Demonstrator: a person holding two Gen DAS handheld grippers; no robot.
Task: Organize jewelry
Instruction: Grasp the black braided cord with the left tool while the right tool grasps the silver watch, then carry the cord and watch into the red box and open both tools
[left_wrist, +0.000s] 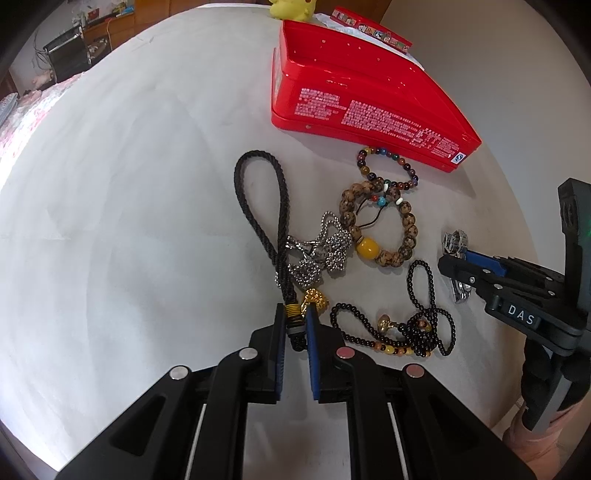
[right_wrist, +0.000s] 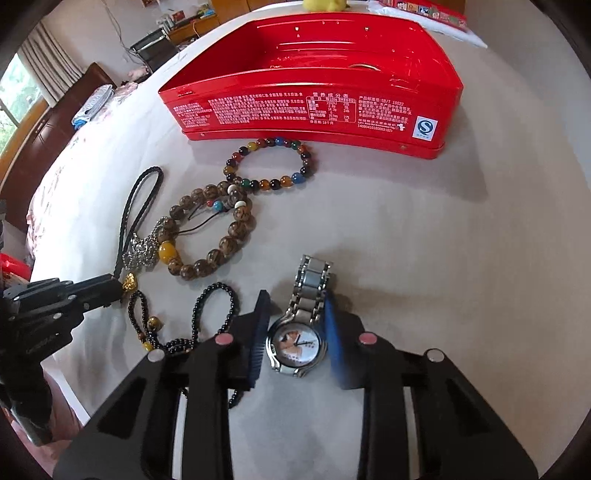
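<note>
A silver watch (right_wrist: 295, 347) with a metal band lies on the white table, and my right gripper (right_wrist: 295, 295) is shut on its case, one blue pad on each side. In the left wrist view my left gripper (left_wrist: 295, 308) is shut on the gold-wrapped end of a black braided cord (left_wrist: 256, 152), beside a gold charm (left_wrist: 314, 299). Between the grippers lie a silver chain (left_wrist: 325, 251), a wooden bead bracelet (right_wrist: 236, 229), a colourful bead bracelet (right_wrist: 296, 178) and a black bead necklace (right_wrist: 216, 295). An open red tin (right_wrist: 310, 110) stands behind them.
A yellow plush toy (left_wrist: 291, 9) and a red lid with cartoon pictures (left_wrist: 369, 27) sit beyond the tin. A bed with floral bedding (right_wrist: 48, 192) lies off the table's left edge. A person's hand (left_wrist: 546, 443) holds the right gripper's handle.
</note>
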